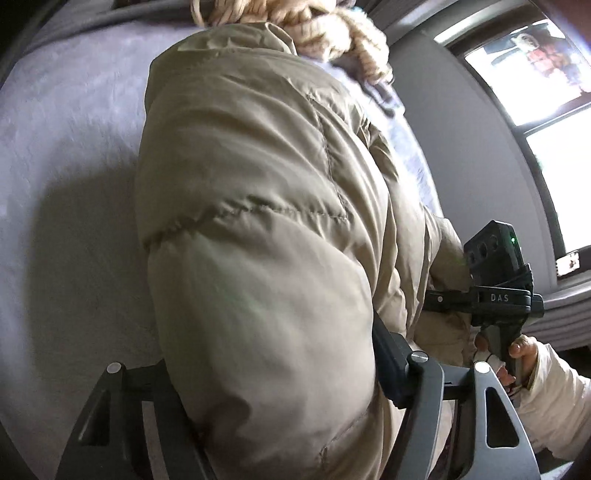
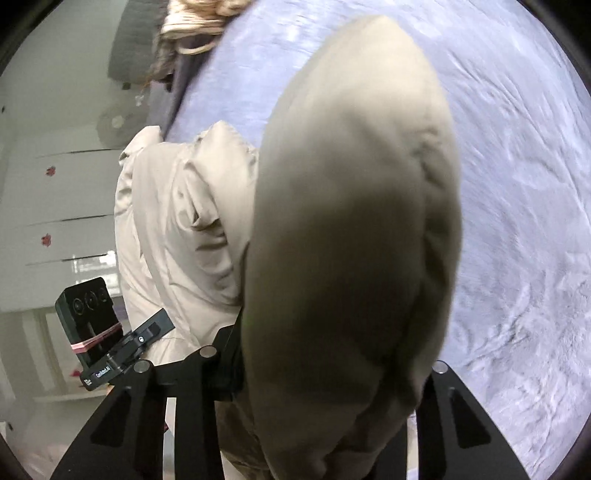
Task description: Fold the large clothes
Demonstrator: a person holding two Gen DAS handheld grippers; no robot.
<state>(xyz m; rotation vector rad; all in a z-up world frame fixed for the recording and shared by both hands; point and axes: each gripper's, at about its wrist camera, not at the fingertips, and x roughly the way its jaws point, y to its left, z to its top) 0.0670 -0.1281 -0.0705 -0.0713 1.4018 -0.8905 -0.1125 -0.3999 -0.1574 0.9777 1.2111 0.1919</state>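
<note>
A beige puffer jacket [image 1: 258, 221] lies bunched on a lavender-grey bed cover [image 1: 66, 155]. In the left wrist view a padded fold bulges up between the jaws of my left gripper [image 1: 277, 369]. The right finger [image 1: 388, 358] presses on the fold and the other finger is hidden under the cloth. In the right wrist view my right gripper [image 2: 325, 369] is shut on another thick fold of the jacket [image 2: 351, 221], which hides most of its fingers. The two grippers hold the jacket side by side, close together. A hand [image 1: 524, 350] in a white sleeve holds the right gripper's handle.
A cream knitted garment [image 1: 332, 29] lies at the far end of the bed. A window [image 1: 535, 92] and grey wall are to the right. White drawer fronts [image 2: 55, 206] with small red marks stand to the left of the bed cover [image 2: 517, 184].
</note>
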